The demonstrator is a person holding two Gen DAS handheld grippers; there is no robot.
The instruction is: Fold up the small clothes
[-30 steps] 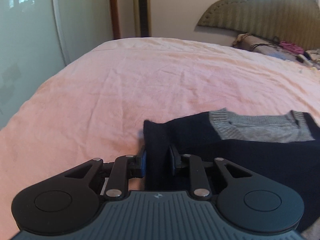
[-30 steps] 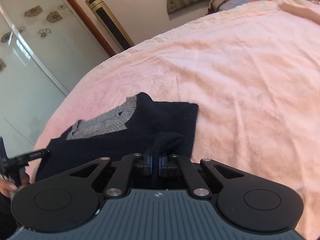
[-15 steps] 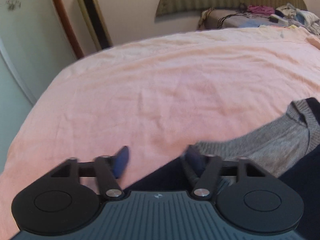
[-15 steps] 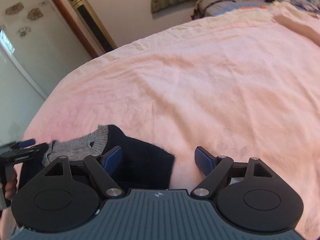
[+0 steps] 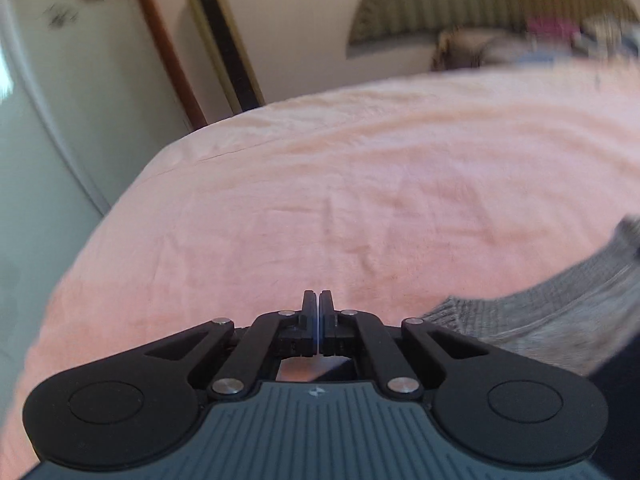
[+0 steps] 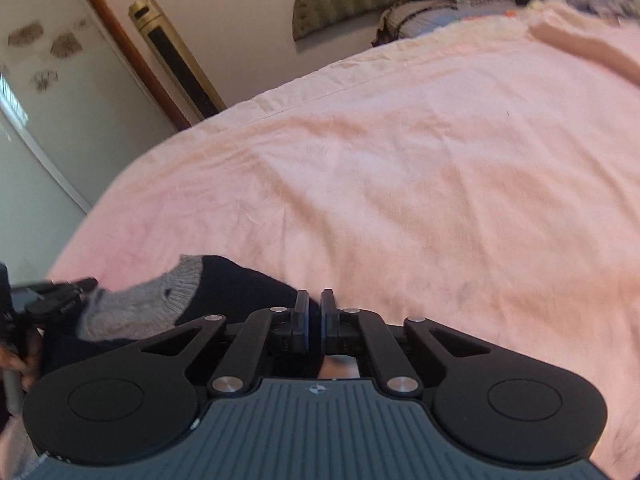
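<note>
pink bedsheet (image 5: 360,200) | gold-black column (image 6: 180,64) | green headboard (image 5: 480,4)

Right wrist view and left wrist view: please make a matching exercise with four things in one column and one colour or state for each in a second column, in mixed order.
Things:
1. left gripper
2. bed cover
3. sweater body
4. sweater collar

Colour or state:
A. grey knit
B. pink
C. shut, nothing between the fingers
D. dark navy

Pairs: 1-C, 2-B, 3-D, 4-A
</note>
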